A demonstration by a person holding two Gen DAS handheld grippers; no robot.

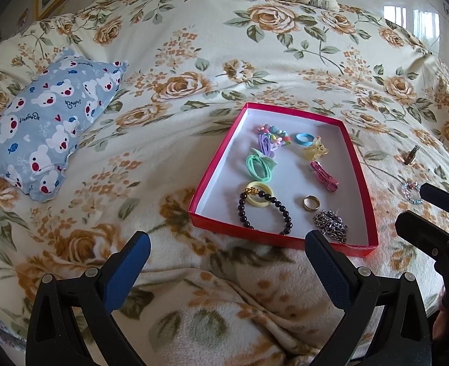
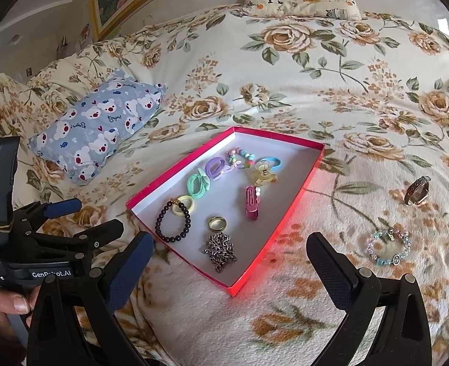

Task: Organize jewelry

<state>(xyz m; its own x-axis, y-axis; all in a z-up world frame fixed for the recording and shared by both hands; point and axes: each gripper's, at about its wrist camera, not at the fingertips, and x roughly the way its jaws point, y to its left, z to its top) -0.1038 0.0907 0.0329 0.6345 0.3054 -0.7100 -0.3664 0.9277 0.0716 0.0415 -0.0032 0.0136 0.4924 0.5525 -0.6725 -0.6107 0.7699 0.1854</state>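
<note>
Covering the bed, a floral blanket [image 2: 331, 97] holds a red tray [image 2: 281, 228]; both tongs [image 1: 227, 262] [image 2: 229, 262] gape empty.

A shallow red tray [image 2: 288, 213] holds hair ties, clips, a ring [image 2: 217, 223] and chain [image 2: 220, 249]; beside it lie a pale beaded bracelet [image 2: 387, 247] and a watch [image 2: 418, 194].

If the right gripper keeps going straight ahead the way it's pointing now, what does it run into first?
Probably the near right wall of the shallow red cardboard box, which lies just beyond the open right gripper. The crumpled silver chain sits just inside it. Depth is hard to judge through the fisheye lens.
</note>
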